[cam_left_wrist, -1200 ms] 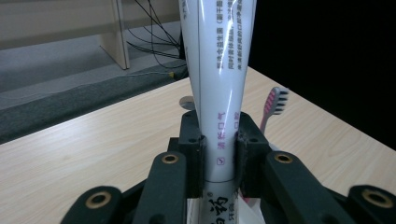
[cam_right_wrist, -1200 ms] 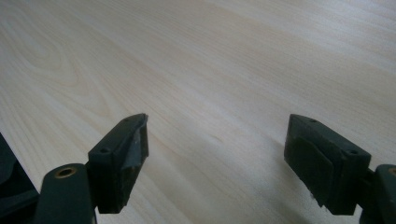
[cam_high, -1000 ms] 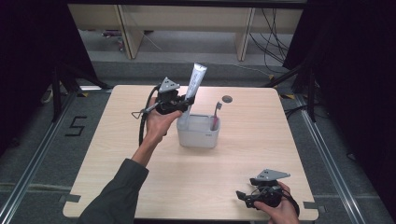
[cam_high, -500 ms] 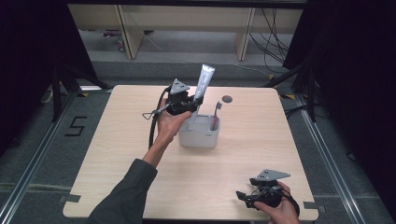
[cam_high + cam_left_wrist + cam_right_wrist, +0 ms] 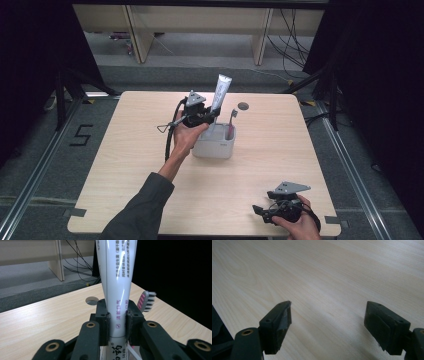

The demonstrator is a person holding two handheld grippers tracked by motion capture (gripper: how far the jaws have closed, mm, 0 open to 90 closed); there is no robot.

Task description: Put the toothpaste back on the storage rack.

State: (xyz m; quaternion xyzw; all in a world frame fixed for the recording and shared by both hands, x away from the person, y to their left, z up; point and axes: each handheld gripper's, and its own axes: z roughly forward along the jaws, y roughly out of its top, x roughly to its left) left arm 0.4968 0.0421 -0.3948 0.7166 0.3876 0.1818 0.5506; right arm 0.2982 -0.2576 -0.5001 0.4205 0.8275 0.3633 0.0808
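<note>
The high view is looking forward and down over the whole bench [image 5: 150,165] from the person's side. The left gripper view is sitting close against the toothpaste tube [image 5: 117,290], facing the bench's far edge, sharing that tube with the high view. The right gripper view is skimming low over bare bench.

1 toothpaste tube [image 5: 220,91], 1 toothbrush [image 5: 231,121], 1 white holder [image 5: 215,148], 2 grippers, 1 table [image 5: 125,165].
</note>
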